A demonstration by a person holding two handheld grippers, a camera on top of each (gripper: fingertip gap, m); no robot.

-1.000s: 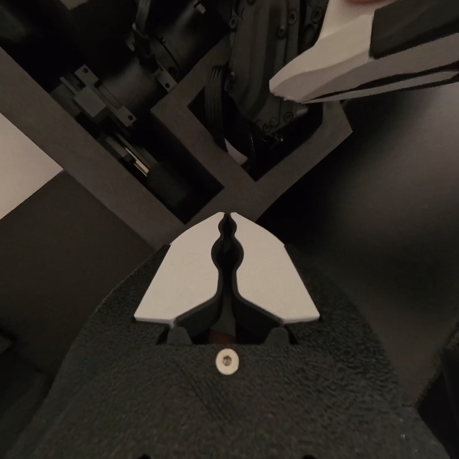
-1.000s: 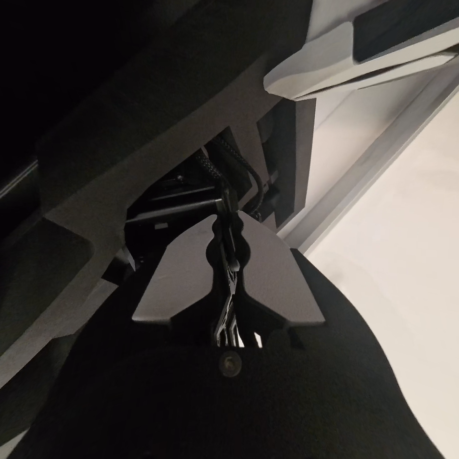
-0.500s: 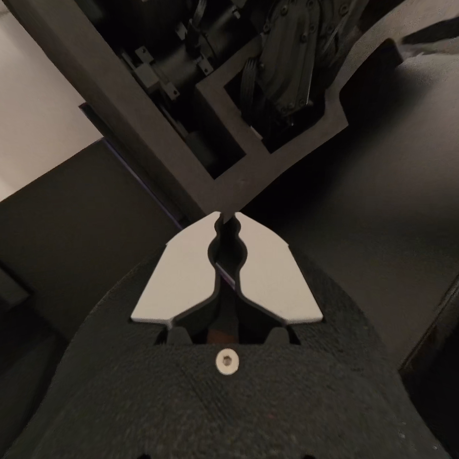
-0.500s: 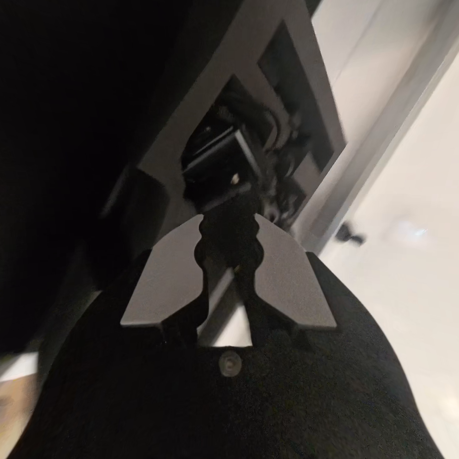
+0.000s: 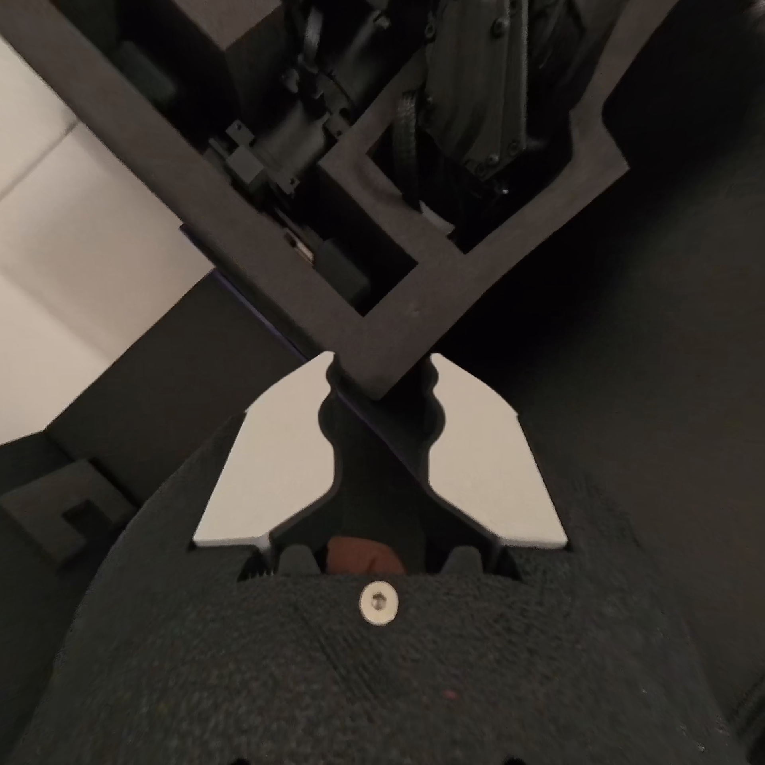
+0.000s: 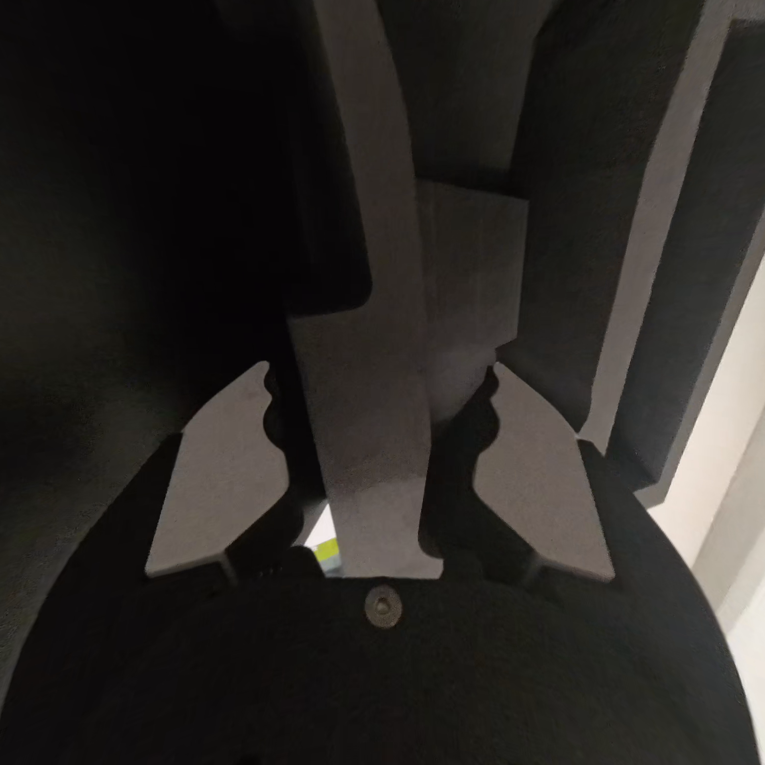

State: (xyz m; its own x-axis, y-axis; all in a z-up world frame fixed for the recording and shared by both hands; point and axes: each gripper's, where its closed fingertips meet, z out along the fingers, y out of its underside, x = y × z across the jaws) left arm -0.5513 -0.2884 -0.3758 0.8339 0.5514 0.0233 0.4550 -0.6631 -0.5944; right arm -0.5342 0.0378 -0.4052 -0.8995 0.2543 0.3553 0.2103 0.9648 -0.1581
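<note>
Left tongs (image 5: 381, 364) and right tongs (image 6: 381, 368) stand released astride the dark foam insert (image 5: 389, 327); it may slip and tear.

No text, label or number can be read anywhere.

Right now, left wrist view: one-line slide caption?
Open left gripper straddles a corner of the dark foam insert holding black hardware.

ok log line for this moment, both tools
left tool: open, around corner of dark foam insert | right tool: open, foam strip between fingers | black hardware in foam cutouts
</note>
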